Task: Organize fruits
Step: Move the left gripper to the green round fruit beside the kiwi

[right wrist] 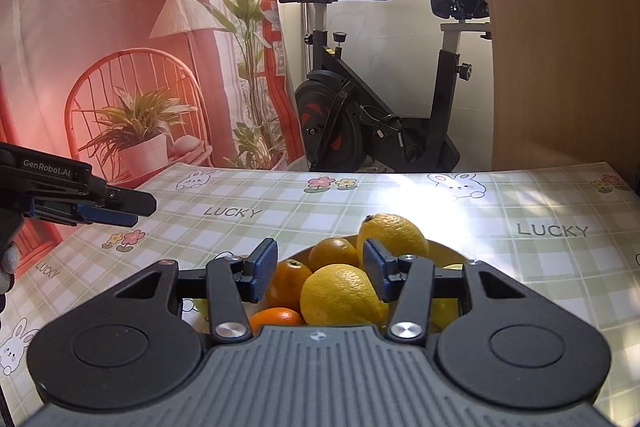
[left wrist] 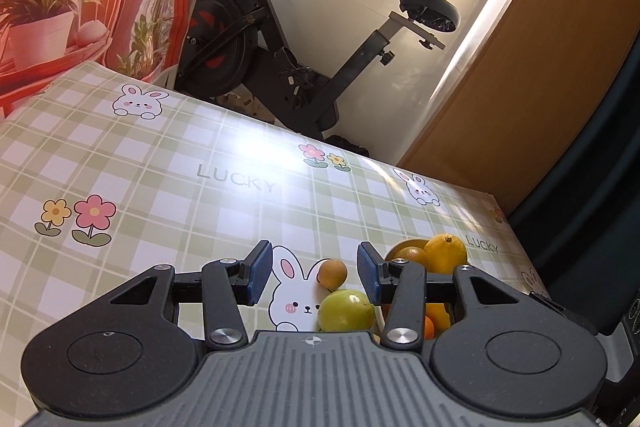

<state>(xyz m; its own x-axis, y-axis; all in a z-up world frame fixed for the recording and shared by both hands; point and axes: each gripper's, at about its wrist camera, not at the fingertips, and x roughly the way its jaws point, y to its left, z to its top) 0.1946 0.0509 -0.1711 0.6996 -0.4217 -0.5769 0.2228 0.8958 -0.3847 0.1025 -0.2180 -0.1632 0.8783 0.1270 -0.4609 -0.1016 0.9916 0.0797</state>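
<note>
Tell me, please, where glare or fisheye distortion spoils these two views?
Left wrist view: window glare whitens the tablecloth near the far edge, and the door bows. Right wrist view: a bright patch washes out the cloth behind the top lemon; the backdrop looks reddish.

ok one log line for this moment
left gripper: open, over green fruit | right gripper: open, over lemon in bowl

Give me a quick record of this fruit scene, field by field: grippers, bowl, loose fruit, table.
left gripper: open, empty, above the loose fruit
right gripper: open, empty, over the bowl
bowl: yellow, holds lemons and oranges
loose fruit: green fruit and small brownish fruit on the tablecloth beside the bowl
tablecloth: green check, rabbits, flowers, the word LUCKY
background: exercise bike
</note>
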